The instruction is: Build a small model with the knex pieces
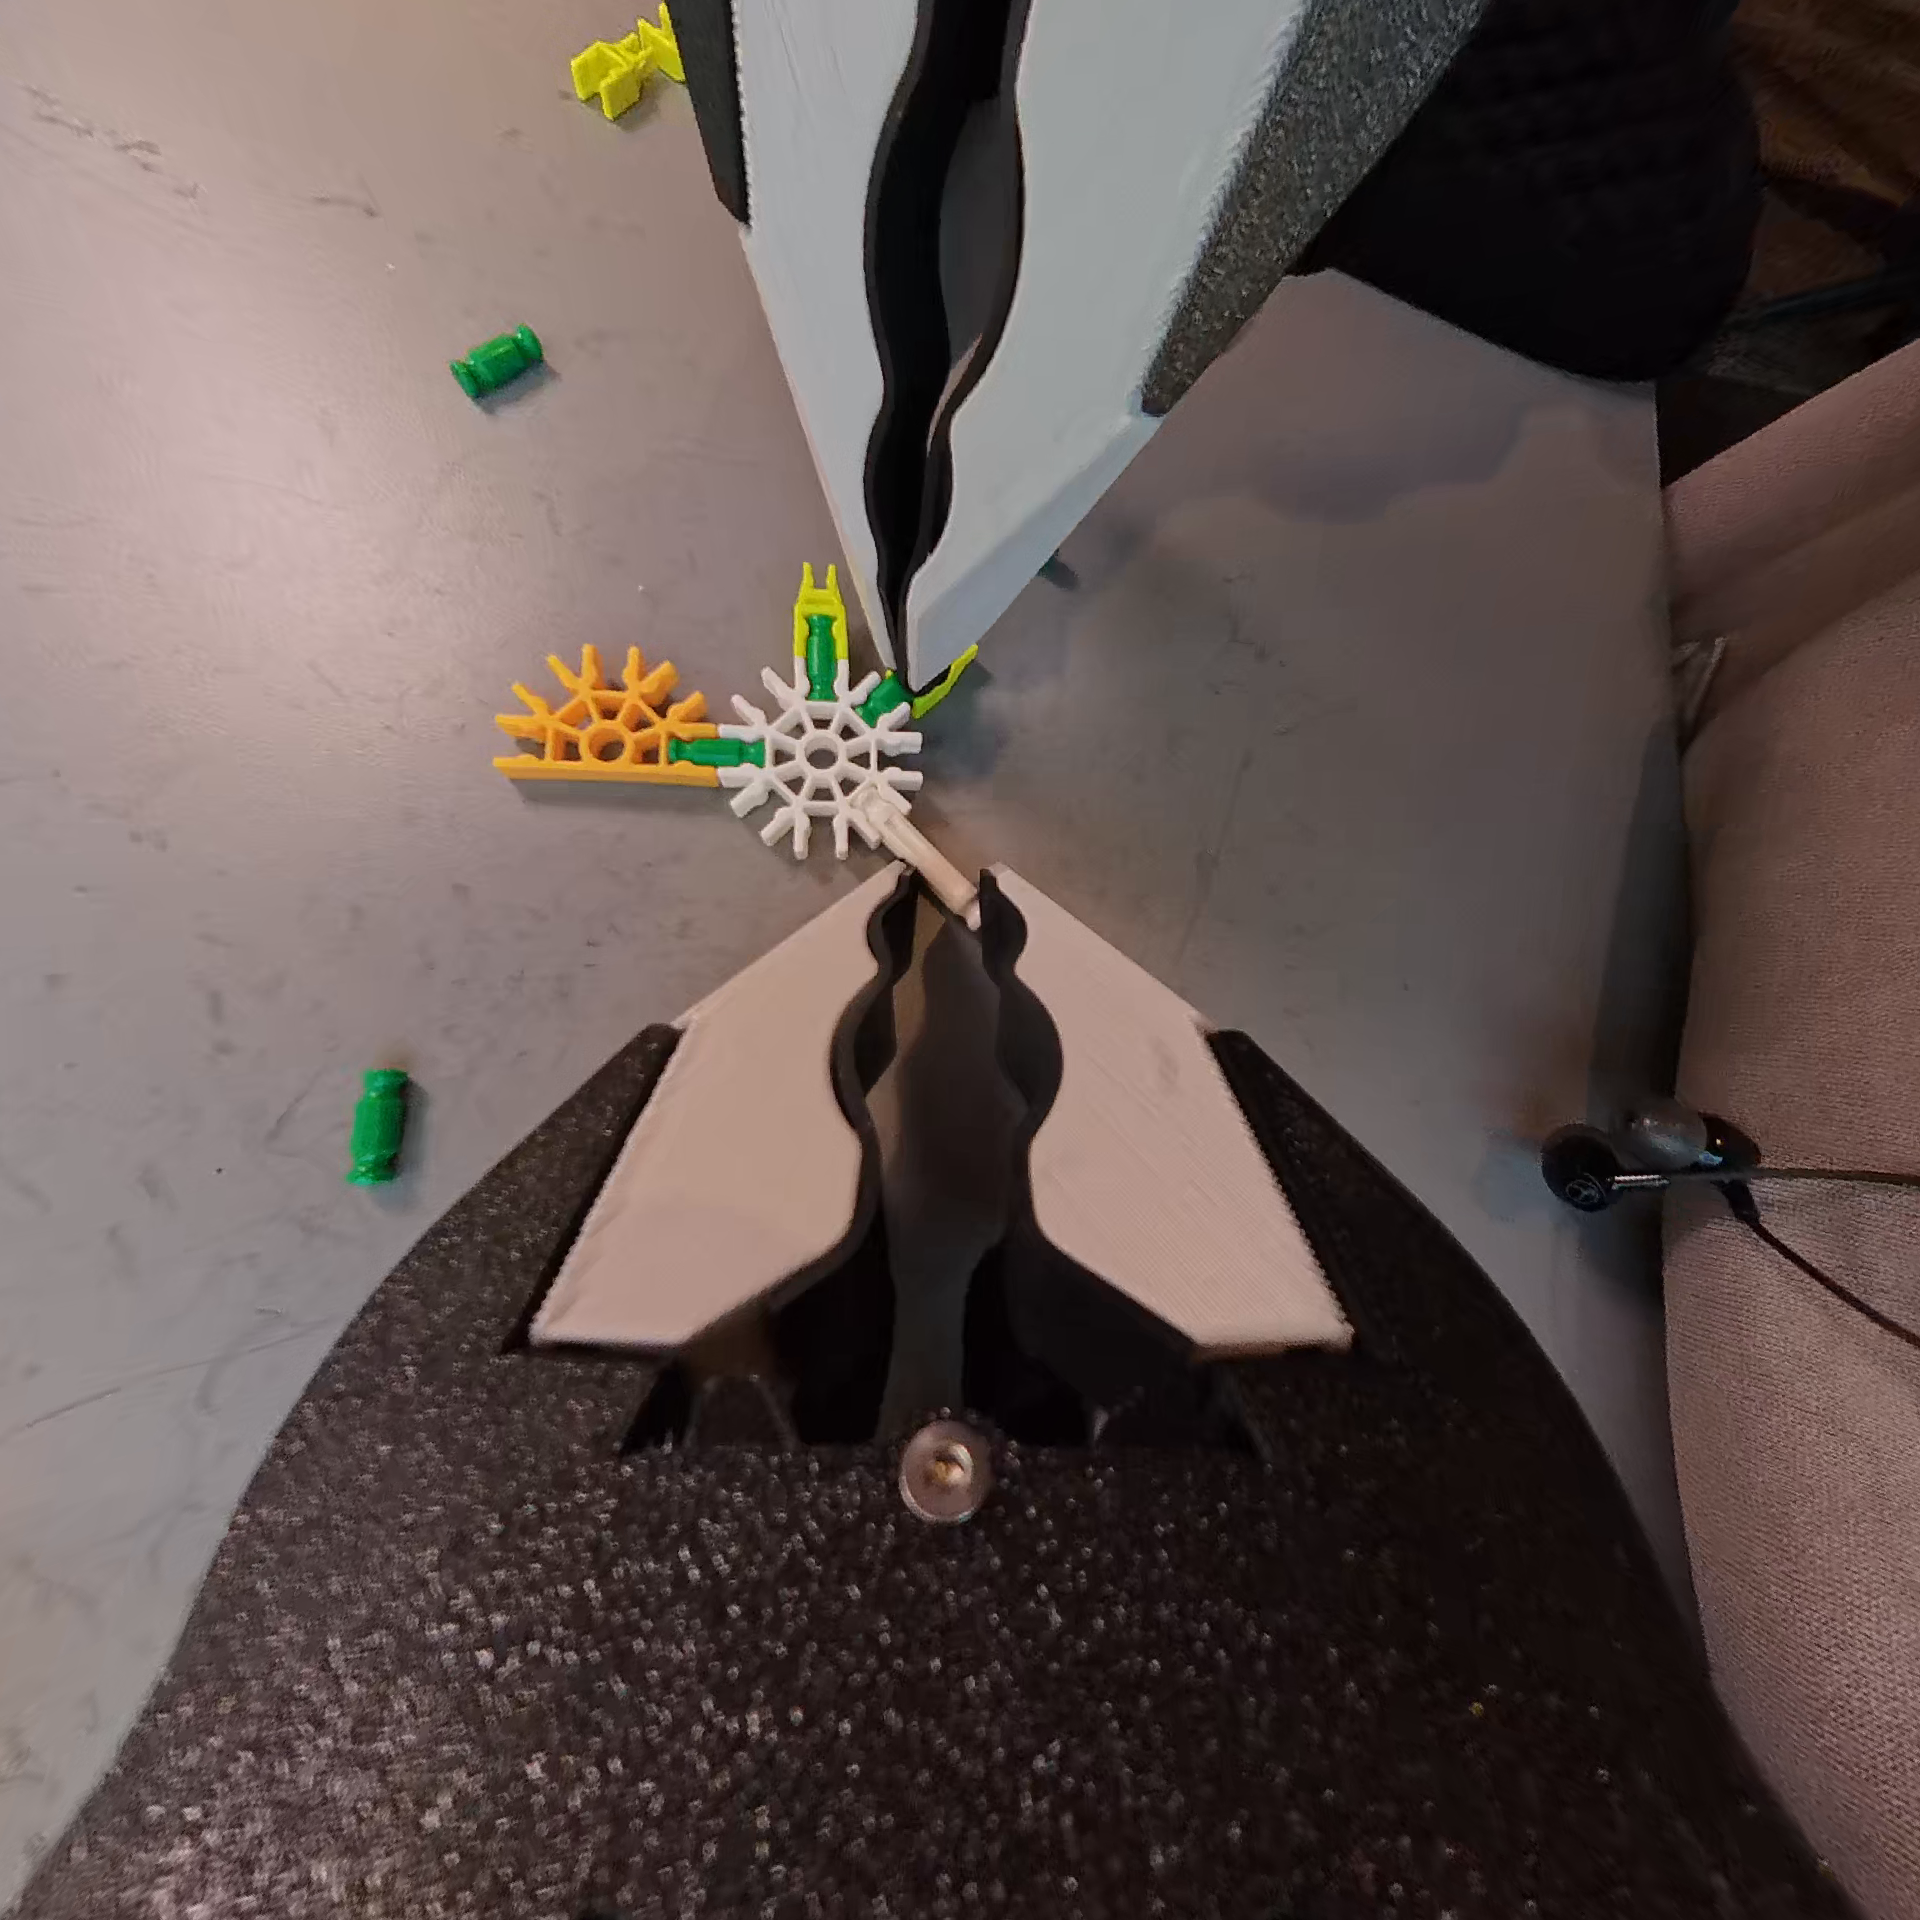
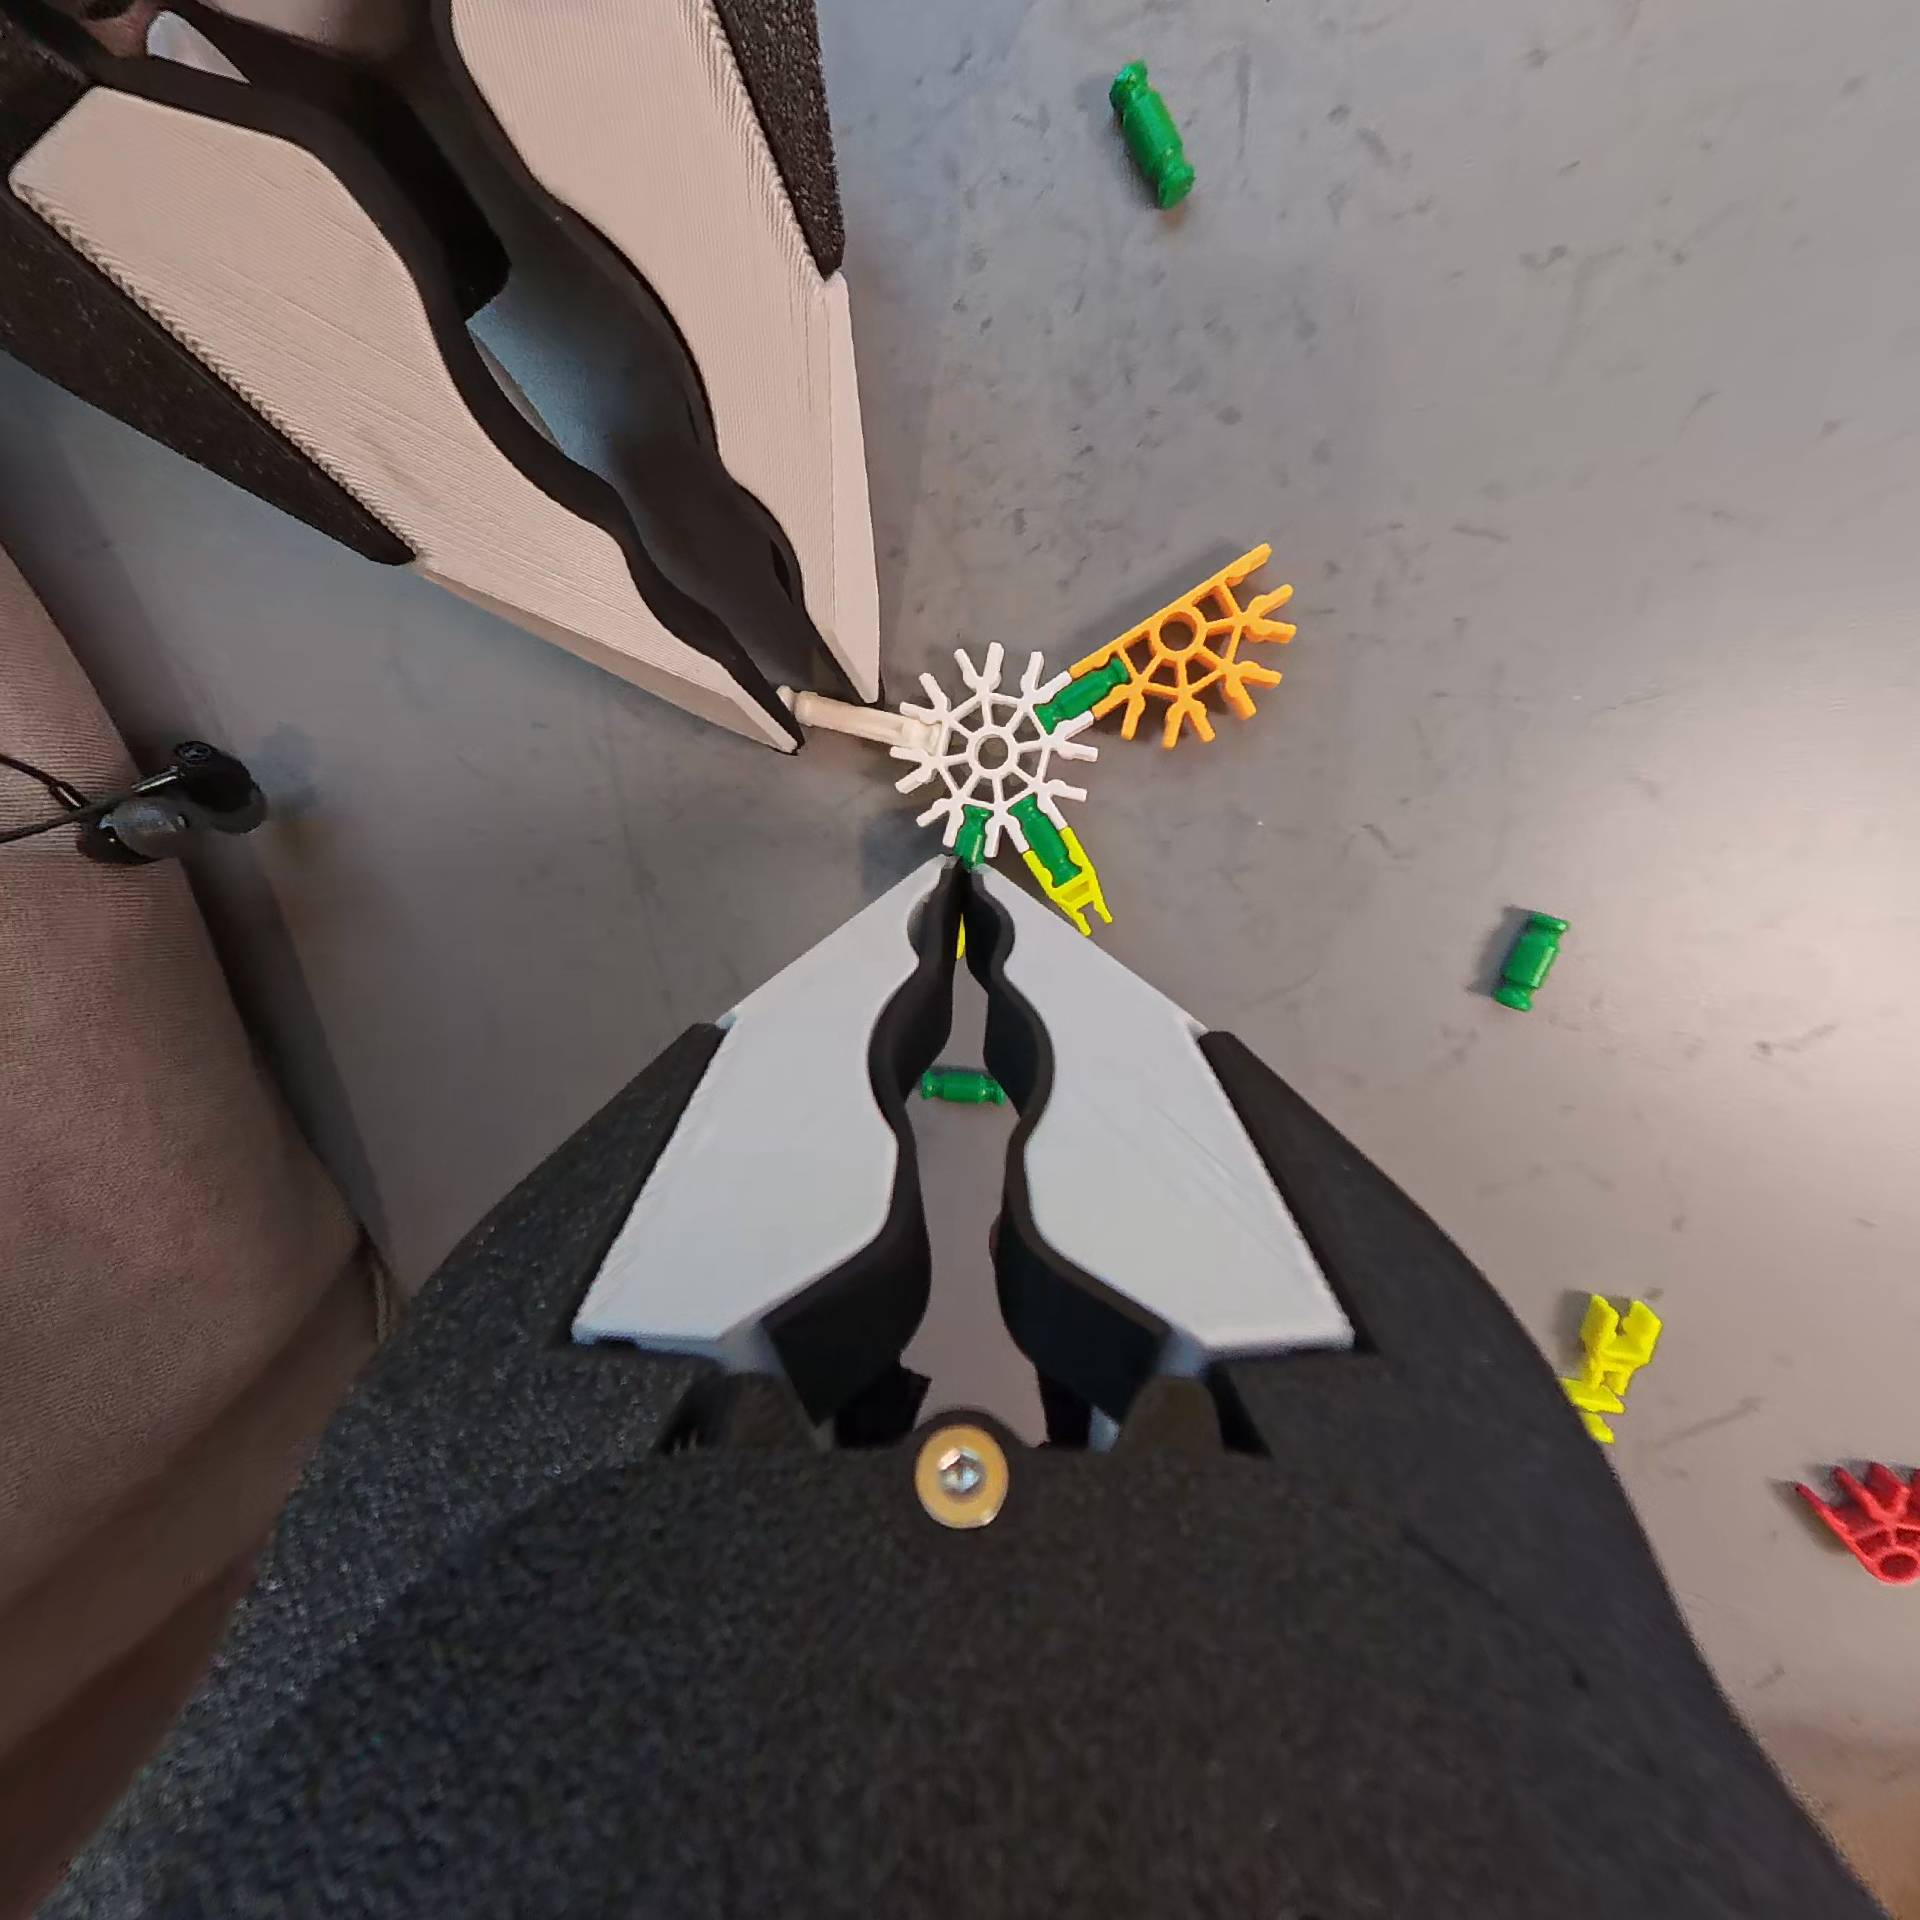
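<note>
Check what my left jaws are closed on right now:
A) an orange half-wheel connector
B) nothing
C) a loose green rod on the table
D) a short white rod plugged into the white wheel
D: the left gripper pinches the short white rod, whose far end sits in the white wheel.

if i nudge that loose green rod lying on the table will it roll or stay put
The loose green rod looks round-bodied with flared ends, so it would probably roll sideways on the smooth grey table. It looks small and light, likely skidding easily. It seems rigid plastic, unlikely to bend.
</note>
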